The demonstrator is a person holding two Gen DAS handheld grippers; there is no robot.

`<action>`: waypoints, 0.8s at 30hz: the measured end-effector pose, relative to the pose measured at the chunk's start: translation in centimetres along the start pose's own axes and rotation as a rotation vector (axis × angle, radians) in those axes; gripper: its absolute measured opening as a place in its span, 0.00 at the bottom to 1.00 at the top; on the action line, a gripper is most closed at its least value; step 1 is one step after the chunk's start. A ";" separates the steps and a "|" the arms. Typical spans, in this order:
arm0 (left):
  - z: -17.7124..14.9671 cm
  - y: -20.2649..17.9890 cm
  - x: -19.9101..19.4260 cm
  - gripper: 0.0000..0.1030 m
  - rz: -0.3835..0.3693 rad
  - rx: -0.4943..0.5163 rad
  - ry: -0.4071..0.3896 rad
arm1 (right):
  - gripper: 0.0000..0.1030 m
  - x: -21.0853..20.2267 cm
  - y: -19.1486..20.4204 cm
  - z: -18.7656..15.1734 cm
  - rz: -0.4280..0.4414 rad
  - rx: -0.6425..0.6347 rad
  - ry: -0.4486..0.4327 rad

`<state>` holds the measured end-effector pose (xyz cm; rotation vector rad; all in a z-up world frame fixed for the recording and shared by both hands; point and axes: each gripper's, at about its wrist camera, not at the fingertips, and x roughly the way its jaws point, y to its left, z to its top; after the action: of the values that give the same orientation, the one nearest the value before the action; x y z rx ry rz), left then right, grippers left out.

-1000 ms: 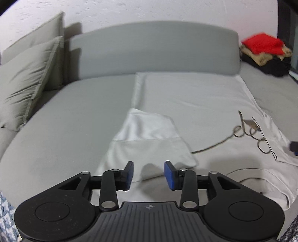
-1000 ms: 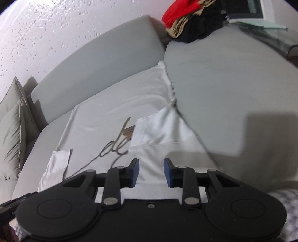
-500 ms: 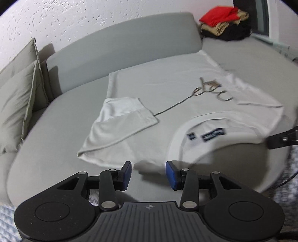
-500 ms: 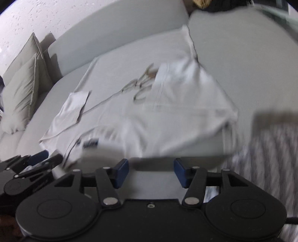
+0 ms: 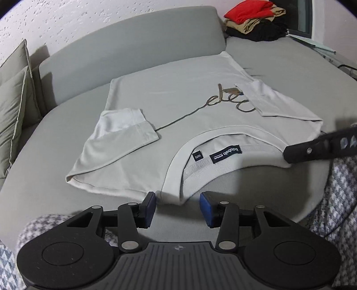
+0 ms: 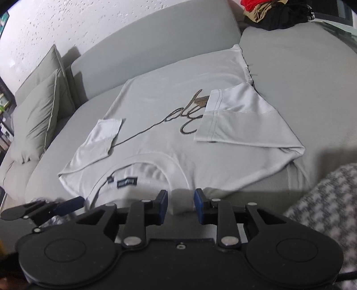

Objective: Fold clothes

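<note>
Both grippers have pulled back to the sofa's [image 5: 133,55] front edge. Spread across the seat, the white T-shirt [image 5: 178,104] lies with sleeves folded inward, collar nearest. Left gripper [image 5: 177,206] and right gripper [image 6: 178,206] hover beside the collar, jaws apart, empty.

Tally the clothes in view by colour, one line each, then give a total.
Pale grey T-shirt, spread on the sofa: 1
Red garment, in the pile: 1
Tan garment, in the pile: 1
Black garment, in the pile: 1
Total: 4, though the pile may hide more.
</note>
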<state>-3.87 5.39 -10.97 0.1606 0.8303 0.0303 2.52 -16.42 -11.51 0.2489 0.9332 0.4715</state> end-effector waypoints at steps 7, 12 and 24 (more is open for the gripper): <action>6.2 5.1 -6.0 0.41 0.034 -0.124 -0.251 | 0.32 -6.5 2.2 5.2 0.122 -0.023 -0.194; 11.7 9.6 -11.4 0.42 -0.006 -0.199 -0.446 | 0.47 -12.7 4.2 11.0 0.208 -0.062 -0.336; 19.6 16.4 6.2 0.45 -0.017 -0.310 -0.159 | 0.76 -1.6 0.0 23.3 0.009 -0.003 -0.265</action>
<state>15.38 19.55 -0.01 -0.1349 0.6586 0.1281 20.79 -17.31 3.08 0.3047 0.6723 0.4363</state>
